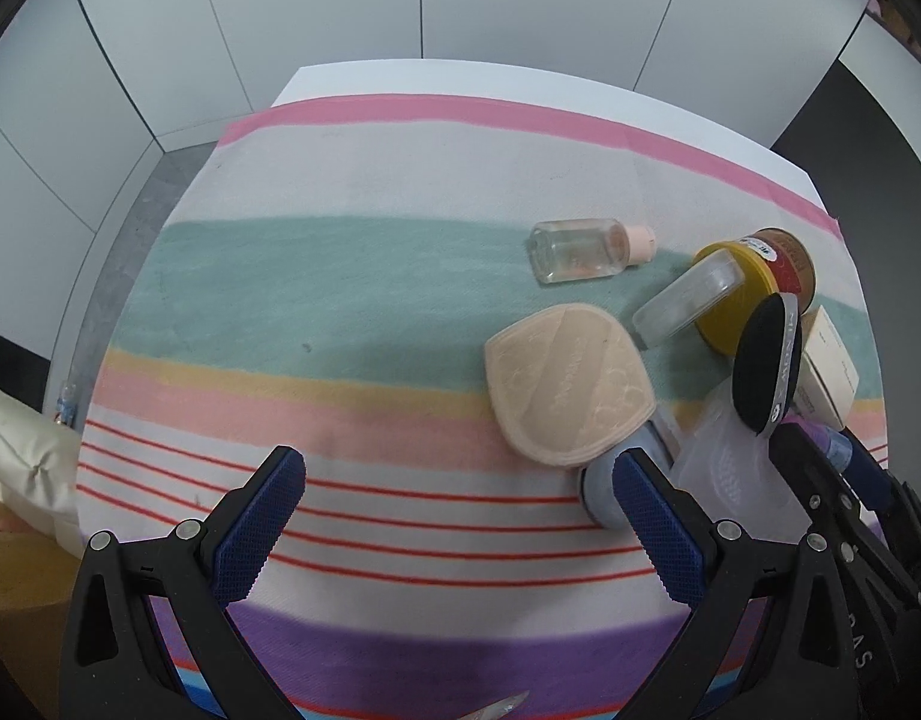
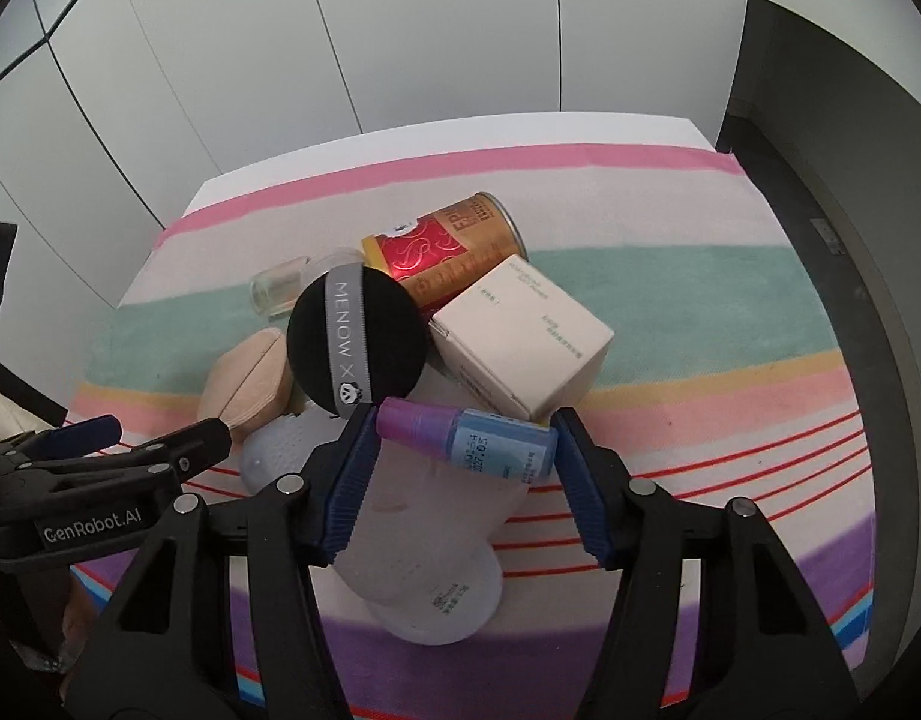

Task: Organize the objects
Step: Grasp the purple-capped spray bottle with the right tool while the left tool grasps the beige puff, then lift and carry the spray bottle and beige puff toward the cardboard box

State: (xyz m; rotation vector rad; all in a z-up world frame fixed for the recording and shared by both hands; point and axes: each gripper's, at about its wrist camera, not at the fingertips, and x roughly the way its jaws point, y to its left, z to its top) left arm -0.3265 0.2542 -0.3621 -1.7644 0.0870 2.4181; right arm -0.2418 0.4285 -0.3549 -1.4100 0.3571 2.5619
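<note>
In the right wrist view my right gripper (image 2: 465, 417) is shut on a small blue bottle (image 2: 496, 444) with a purple cap, one pad on each end. The bottle lies across a white tube (image 2: 424, 546). Just behind stand a black puff (image 2: 355, 342) with a grey ribbon and a cream box (image 2: 520, 336). My left gripper (image 1: 460, 462) is open over the striped cloth (image 1: 340, 300) with nothing between its fingers. Its right finger (image 1: 652, 516) is beside a pale blue item under a beige puff (image 1: 568, 390).
A red and brown can (image 2: 448, 252) with a yellow lid lies at the back of the pile. A clear bottle (image 1: 580, 249) with a pink cap and a clear jar (image 1: 688, 300) lie on the green stripe. White wall panels rise behind the table.
</note>
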